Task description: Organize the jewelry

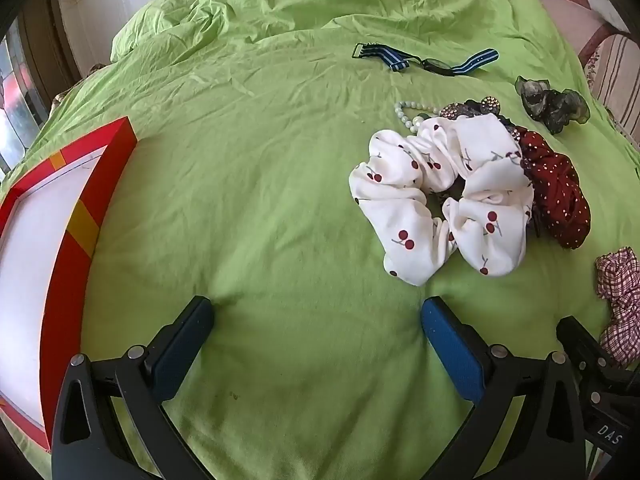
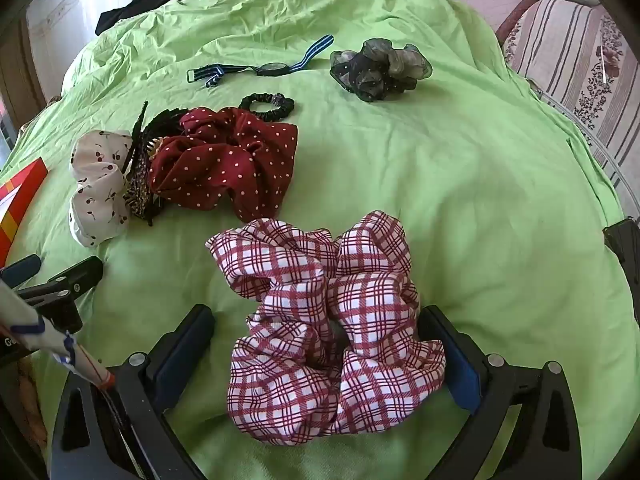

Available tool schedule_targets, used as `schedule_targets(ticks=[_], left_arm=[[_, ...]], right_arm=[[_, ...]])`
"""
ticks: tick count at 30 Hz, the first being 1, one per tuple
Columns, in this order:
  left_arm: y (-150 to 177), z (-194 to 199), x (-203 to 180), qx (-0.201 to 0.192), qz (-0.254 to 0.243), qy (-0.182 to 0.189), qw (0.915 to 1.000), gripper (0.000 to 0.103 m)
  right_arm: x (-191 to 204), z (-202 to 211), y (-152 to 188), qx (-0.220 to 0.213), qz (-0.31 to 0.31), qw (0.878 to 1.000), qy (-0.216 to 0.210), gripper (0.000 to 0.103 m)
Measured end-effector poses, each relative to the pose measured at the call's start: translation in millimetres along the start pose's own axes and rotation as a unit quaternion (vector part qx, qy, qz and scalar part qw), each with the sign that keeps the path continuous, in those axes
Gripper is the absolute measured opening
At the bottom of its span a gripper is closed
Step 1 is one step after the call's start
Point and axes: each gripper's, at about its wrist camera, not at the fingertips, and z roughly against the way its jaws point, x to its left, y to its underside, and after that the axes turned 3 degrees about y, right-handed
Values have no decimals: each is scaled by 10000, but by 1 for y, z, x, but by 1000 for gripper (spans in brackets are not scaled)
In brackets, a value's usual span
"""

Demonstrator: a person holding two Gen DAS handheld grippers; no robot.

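A red box (image 1: pixel 68 256) with a white inside lies on the green bedsheet at the left. My left gripper (image 1: pixel 316 320) is open and empty over bare sheet, short of a white cherry scrunchie (image 1: pixel 440 196). Behind the scrunchie lie a pearl bracelet (image 1: pixel 408 110), a dark red dotted scrunchie (image 1: pixel 556 192), a striped watch (image 1: pixel 432 62) and a grey-green scrunchie (image 1: pixel 552 104). My right gripper (image 2: pixel 316 320) is open, its fingers (image 2: pixel 452 344) on either side of a red plaid scrunchie (image 2: pixel 320 320) lying on the sheet. A black hair tie (image 2: pixel 268 106) lies farther back.
The sheet (image 1: pixel 260 200) is rumpled toward the back. A dark cloth (image 2: pixel 140 2) lies at the far edge. A striped patterned cushion (image 2: pixel 568 60) sits off the bed on the right. My left gripper's finger (image 2: pixel 76 276) shows at the left of the right wrist view.
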Motion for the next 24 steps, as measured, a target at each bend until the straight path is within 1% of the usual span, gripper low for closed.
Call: schedule_targets(ticks=[2, 7, 10, 11, 19, 24], left_arm=[[1, 0, -2, -2, -48, -66, 10000, 103], [-4, -3, -2, 76, -7, -28, 10000, 103], [-5, 0, -5, 47, -32, -65, 10000, 103], [1, -1, -3, -3, -40, -47, 10000, 103], [4, -4, -5, 4, -51, -54, 10000, 103], [0, -1, -3, 13, -41, -45, 10000, 103]], right_arm=[[0, 0, 0, 7, -3, 10000, -5, 103], [0, 0, 0, 4, -5, 10000, -5, 103], [0, 1, 0, -1, -8, 10000, -9, 103], [0, 1, 0, -2, -8, 10000, -8, 103], [0, 1, 0, -6, -4, 10000, -4, 103], [0, 1, 0, -5, 0, 10000, 3, 103]])
